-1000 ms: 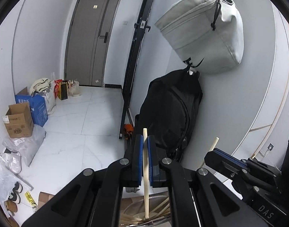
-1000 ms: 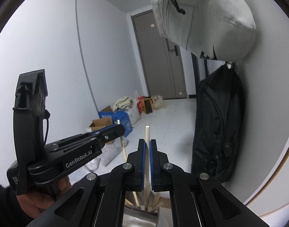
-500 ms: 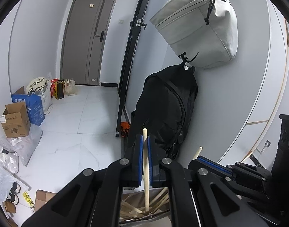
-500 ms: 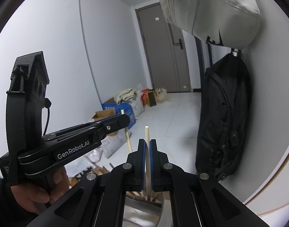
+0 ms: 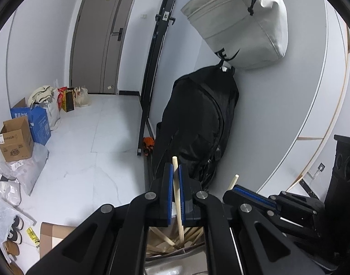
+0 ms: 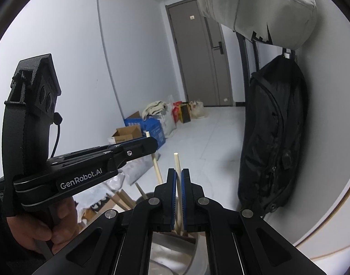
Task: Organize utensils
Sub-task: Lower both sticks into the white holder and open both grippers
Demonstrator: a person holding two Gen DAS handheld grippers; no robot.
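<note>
My left gripper (image 5: 174, 171) is shut on a pale wooden chopstick (image 5: 177, 197) that stands upright between its blue pads. Below it several more wooden chopsticks (image 5: 165, 243) lie fanned in a holder. My right gripper (image 6: 178, 178) is shut on another wooden chopstick (image 6: 177, 174), also upright. The right gripper (image 5: 250, 194) shows at the lower right of the left wrist view with its chopstick tip (image 5: 234, 181). The left gripper (image 6: 133, 149) shows at the left of the right wrist view, held by a hand (image 6: 33, 231).
A black backpack (image 5: 202, 123) and a grey bag (image 5: 239, 20) hang on the wall ahead. Cardboard boxes (image 5: 14, 139) and bags (image 5: 49, 105) line the left wall. A grey door (image 5: 101, 36) stands at the far end. A pale round container (image 6: 175, 249) sits under the right gripper.
Both grippers have tilted and sunk slightly toward the chopstick holder, each still clamping its chopstick. The right gripper has come closer to the left one.
</note>
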